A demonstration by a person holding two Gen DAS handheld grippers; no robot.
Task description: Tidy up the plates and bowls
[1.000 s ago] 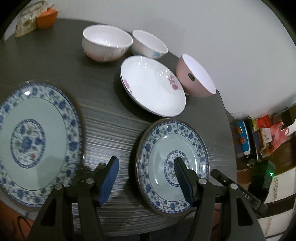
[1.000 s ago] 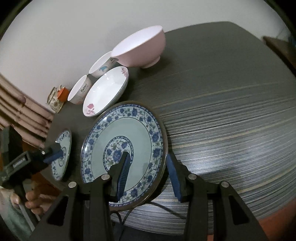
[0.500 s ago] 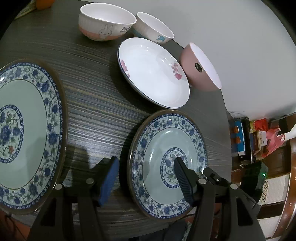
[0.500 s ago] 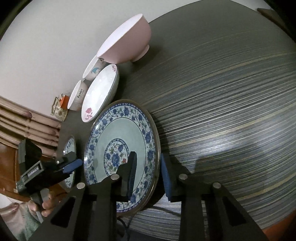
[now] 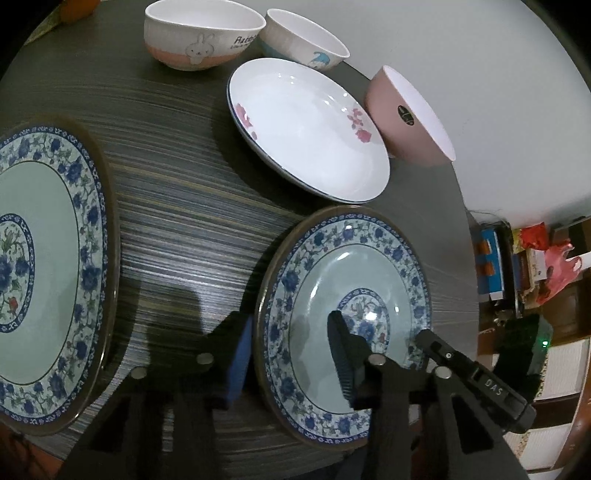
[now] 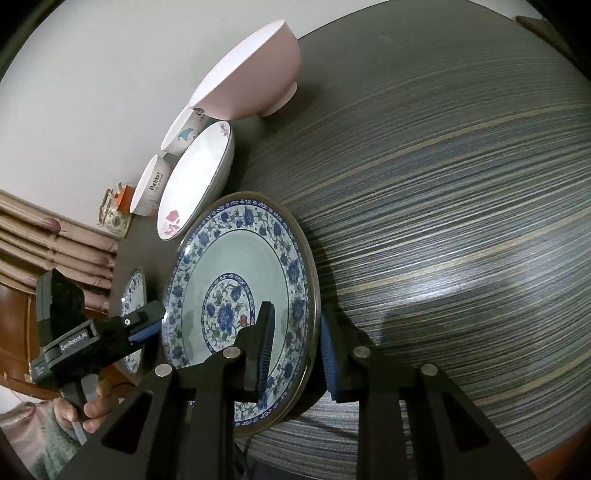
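While both close, left hand-held gripper [image 5: 291,354] straddles small plate [image 5: 347,295] rim, right hand-held gripper [image 6: 295,343] straddles large plate [image 6: 240,295] rim.

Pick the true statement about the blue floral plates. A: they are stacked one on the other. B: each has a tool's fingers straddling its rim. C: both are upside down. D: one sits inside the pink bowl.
B: the left tool straddles the smaller blue plate, the right tool the larger blue plate; both plates lie apart, face up.

Three plates [image 5: 347,295] and three bowls [image 5: 201,35] on one table [image 5: 177,192].
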